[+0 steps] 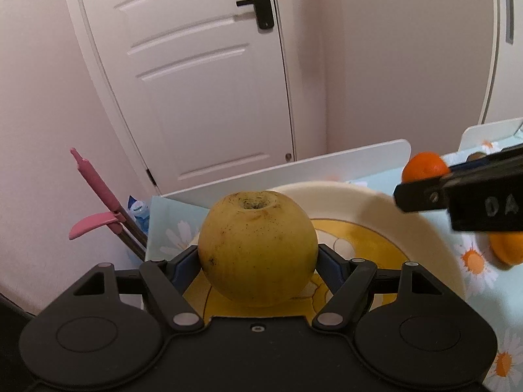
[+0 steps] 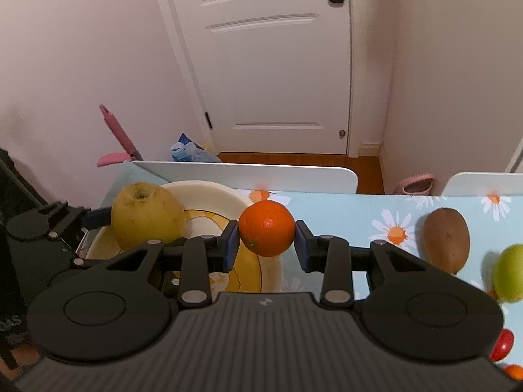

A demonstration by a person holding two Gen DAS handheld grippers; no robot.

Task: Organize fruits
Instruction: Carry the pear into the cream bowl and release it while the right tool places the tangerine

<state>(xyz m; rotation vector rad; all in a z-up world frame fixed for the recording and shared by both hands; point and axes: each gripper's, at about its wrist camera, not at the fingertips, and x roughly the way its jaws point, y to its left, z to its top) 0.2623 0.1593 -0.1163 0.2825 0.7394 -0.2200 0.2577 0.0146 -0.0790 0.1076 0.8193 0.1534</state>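
My left gripper (image 1: 258,258) is shut on a large yellow pear-like fruit (image 1: 258,248) and holds it over the cream plate (image 1: 408,215) with a yellow picture. The same fruit (image 2: 147,215) shows at the left of the right wrist view, over the plate (image 2: 209,192). My right gripper (image 2: 266,241) is shut on an orange (image 2: 266,228), held above the plate's right edge. That orange (image 1: 425,165) shows at the right of the left wrist view, with another orange (image 1: 508,248) on the cloth below it.
On the daisy tablecloth (image 2: 359,215) to the right lie a brown kiwi-like fruit (image 2: 446,240), a green apple (image 2: 508,272) and a small red fruit (image 2: 501,346). White chair backs (image 2: 248,176) stand behind the table. A pink broom (image 2: 116,137) leans on the wall.
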